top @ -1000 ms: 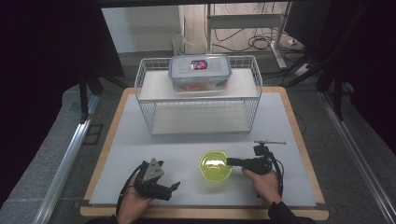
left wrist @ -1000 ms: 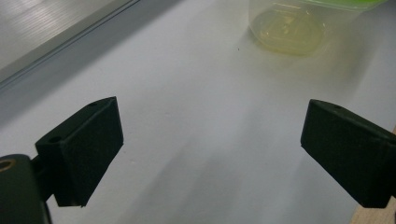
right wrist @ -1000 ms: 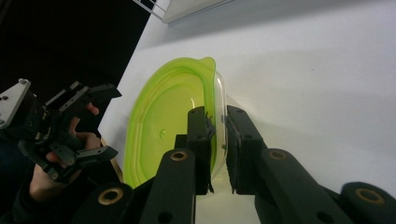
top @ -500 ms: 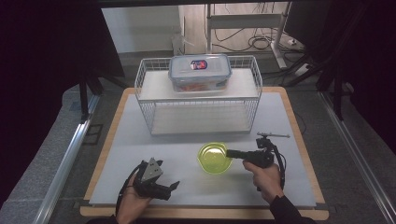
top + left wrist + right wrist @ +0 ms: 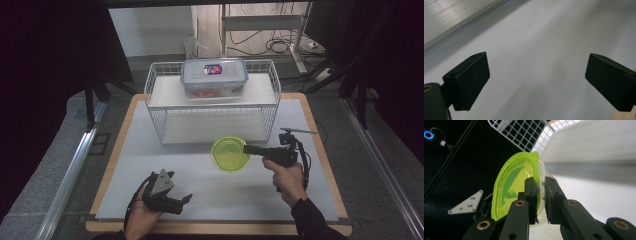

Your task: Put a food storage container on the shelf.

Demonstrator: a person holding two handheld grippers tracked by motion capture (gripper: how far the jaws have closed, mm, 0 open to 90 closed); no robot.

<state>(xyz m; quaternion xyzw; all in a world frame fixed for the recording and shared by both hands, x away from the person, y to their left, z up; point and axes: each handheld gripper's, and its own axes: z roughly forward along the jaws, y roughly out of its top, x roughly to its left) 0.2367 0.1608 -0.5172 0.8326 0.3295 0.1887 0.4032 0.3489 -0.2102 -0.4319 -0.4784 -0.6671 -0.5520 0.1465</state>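
Lime-green translucent bowl [image 5: 230, 154] pinched by its rim in the right gripper [image 5: 248, 149], wall clamped between the two black jaws, which stand nearly together with just the plastic between them. Seen along the jaws in the right gripper view, bowl [image 5: 517, 187] standing on edge straight ahead of the pads, hollow side turned to one side, rim running up and away from the right gripper [image 5: 540, 195]. Held clear above the desk [image 5: 200, 172], just in front of the white wire rack [image 5: 212, 107]; lower shelf opening directly beyond the jaws' tips, so probably a short push forward for placing there, with care for the rack's front wires. Clear lidded food container [image 5: 213, 78] on the rack's top shelf, well beyond and above the jaws.

Left gripper [image 5: 167, 197] resting low near the desk's near edge, well apart from the bowl, jaws spread wide and holding nothing, bare white desk surface [image 5: 536, 62] between them. Right hand [image 5: 287, 177] far nearer the rack.
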